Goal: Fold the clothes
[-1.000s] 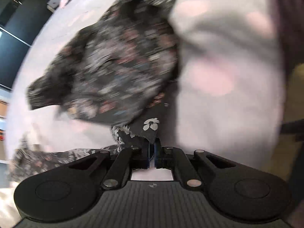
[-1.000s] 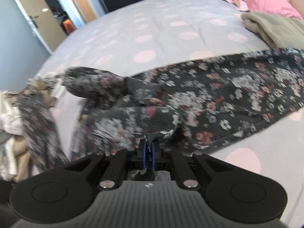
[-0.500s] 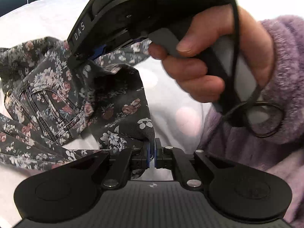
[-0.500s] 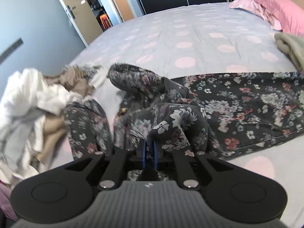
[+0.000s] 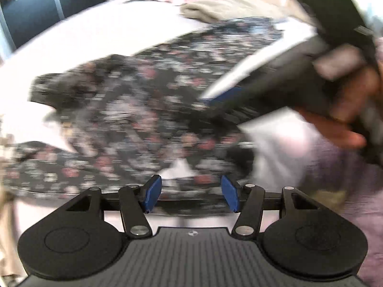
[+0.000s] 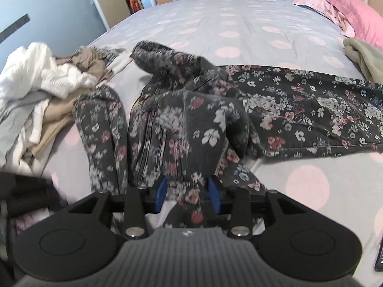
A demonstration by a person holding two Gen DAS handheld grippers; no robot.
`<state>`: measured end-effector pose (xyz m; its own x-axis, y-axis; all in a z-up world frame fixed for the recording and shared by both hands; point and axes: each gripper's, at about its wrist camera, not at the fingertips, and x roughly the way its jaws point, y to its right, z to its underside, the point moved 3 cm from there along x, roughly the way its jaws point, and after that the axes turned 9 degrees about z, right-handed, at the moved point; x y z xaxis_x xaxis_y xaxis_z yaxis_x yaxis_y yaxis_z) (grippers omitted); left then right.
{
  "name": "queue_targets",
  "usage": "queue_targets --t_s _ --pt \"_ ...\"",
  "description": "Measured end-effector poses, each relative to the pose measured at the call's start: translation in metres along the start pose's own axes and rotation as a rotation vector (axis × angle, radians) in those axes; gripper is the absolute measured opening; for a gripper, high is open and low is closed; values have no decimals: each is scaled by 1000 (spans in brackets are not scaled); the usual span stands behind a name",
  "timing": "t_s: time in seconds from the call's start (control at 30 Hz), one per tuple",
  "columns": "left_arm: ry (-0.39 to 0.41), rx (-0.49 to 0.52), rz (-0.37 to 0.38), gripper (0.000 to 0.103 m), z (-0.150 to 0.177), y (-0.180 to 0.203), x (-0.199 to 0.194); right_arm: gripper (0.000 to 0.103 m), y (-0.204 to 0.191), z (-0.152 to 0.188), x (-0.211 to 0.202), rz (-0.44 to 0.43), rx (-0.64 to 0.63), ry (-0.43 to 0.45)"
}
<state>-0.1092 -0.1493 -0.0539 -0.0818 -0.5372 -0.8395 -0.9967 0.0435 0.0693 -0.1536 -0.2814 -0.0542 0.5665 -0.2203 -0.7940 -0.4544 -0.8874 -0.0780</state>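
Note:
Dark floral trousers (image 6: 299, 105) lie on the spotted bed sheet (image 6: 239, 24), one leg stretched to the right and the waist part bunched in a heap near me. My right gripper (image 6: 187, 193) has its jaws opening, and a loose fold of the floral fabric still hangs between the blue pads (image 6: 160, 193). My left gripper (image 5: 191, 195) is also opening, its pads (image 5: 153, 193) wide apart and free, above the blurred trousers (image 5: 143, 110). In the left wrist view a person's hand (image 5: 340, 119) holds the right gripper over the cloth at upper right.
A heap of white and beige clothes (image 6: 47, 91) lies at the left of the bed. Pink pillows (image 6: 347, 12) and a beige garment (image 6: 366, 57) sit at the far right. A dark flat device (image 6: 379, 260) lies at the right edge. A door stands beyond the bed's far left.
Both grippers were shut on pinches of the floral fabric; now both sets of jaws have spread. The left one has let go and risen. The waist part has slumped onto the bed.

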Motion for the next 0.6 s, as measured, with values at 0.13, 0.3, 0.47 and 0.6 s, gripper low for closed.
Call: queue_targets --t_s 0.13,0.3,0.47,0.6 --pt "-31 99 -47 53 6 4 -2 47 -4 11 -5 26 -27 0" --pt "-111 256 -97 55 21 19 17 52 0 26 -5 18 0 -73" --pt "-180 358 -109 58 35 30 39 52 -9 38 11 10 -25 -174" --pt "-226 398 -111 59 44 34 52 52 -13 38 9 0 -35 -157"
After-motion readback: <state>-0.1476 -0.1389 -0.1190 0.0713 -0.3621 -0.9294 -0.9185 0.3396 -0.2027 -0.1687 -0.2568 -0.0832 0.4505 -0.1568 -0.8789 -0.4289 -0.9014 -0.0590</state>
